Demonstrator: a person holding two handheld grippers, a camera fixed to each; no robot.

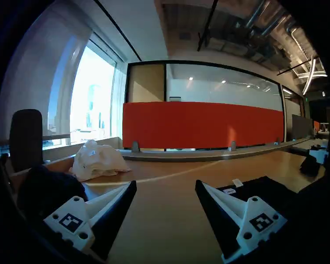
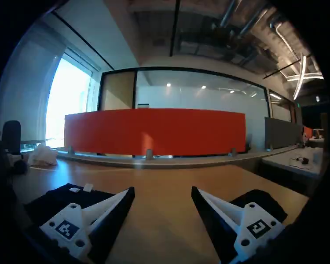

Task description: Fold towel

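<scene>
Over a wooden worktop (image 1: 174, 229), both claws are held low and level, facing an orange-red partition (image 1: 200, 125) that stands along the far edge.

Left claw (image 1: 165, 182): released, with its two fingers spread wide apart. Bare wood is seen between them and nothing is gripped.

Right claw (image 2: 162, 188): likewise released, with its fingers parted over bare worktop and nothing held.

A black towel (image 1: 270, 187) with small white tags is laid flat on the worktop. In the left gripper view it is seen just behind the right-hand finger. In the right gripper view it (image 2: 59, 193) is seen just behind the left-hand finger, so it is placed between the two claws. Whether either finger rests on it cannot be told.

A further dark cloth (image 2: 270, 202) is seen behind the right-hand finger in the right gripper view. A dark rounded bundle (image 1: 48, 189) is seen behind the left-hand finger in the left gripper view.

A white crumpled cloth (image 1: 97, 160) is set farther back on the worktop, to the left, near a bright window (image 1: 92, 103). A black chair back (image 1: 26, 138) is seen upright at the far left. A glass wall (image 1: 222, 88) rises behind the partition, and exposed pipes (image 1: 253, 22) are carried under the ceiling.
</scene>
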